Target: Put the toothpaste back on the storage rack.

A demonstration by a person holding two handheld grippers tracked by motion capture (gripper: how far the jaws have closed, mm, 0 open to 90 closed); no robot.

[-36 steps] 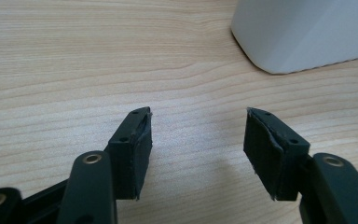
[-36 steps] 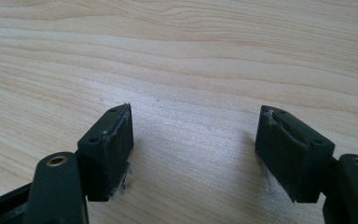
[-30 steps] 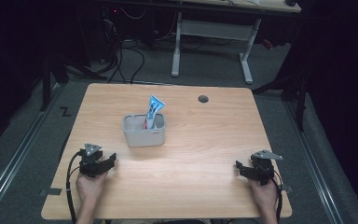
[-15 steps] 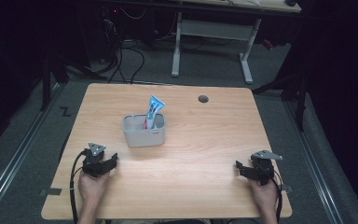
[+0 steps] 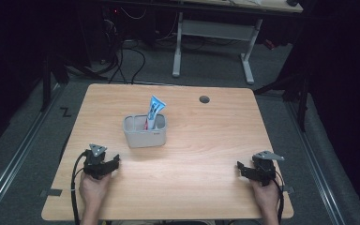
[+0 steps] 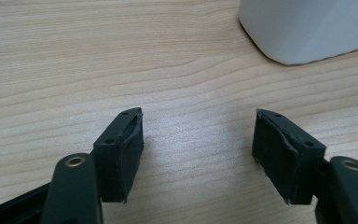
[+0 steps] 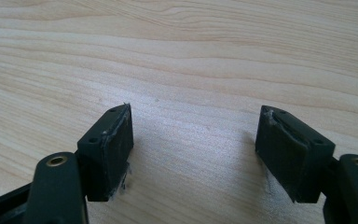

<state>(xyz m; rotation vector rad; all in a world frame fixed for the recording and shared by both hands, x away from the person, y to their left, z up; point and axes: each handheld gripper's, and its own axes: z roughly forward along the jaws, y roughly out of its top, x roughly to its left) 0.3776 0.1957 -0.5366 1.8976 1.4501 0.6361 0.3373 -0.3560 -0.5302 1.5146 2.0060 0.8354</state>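
A small grey bin (image 5: pixel 145 131) stands on the wooden table (image 5: pixel 201 140), a little left of centre, with a blue and white tube (image 5: pixel 153 111) upright in it. My left gripper (image 5: pixel 108 164) rests low on the table at the front left, open, with bare wood between its jaws. The bin's pale corner (image 6: pixel 307 28) shows at the top right of the left gripper view, apart from the left gripper (image 6: pixel 198 140). At the front right, my right gripper (image 5: pixel 242 168) lies open over bare wood, seen close as the right gripper (image 7: pixel 196 140).
A dark round cable hole (image 5: pixel 204 99) sits near the table's far edge. Behind the table stand a white desk frame (image 5: pixel 213 42) and cables on a dark floor. A cable (image 5: pixel 75 187) trails from the left gripper past the table's front edge.
The left hand and its gripper have shifted slightly to the right and a little nearer the front edge. The right gripper has stayed put.
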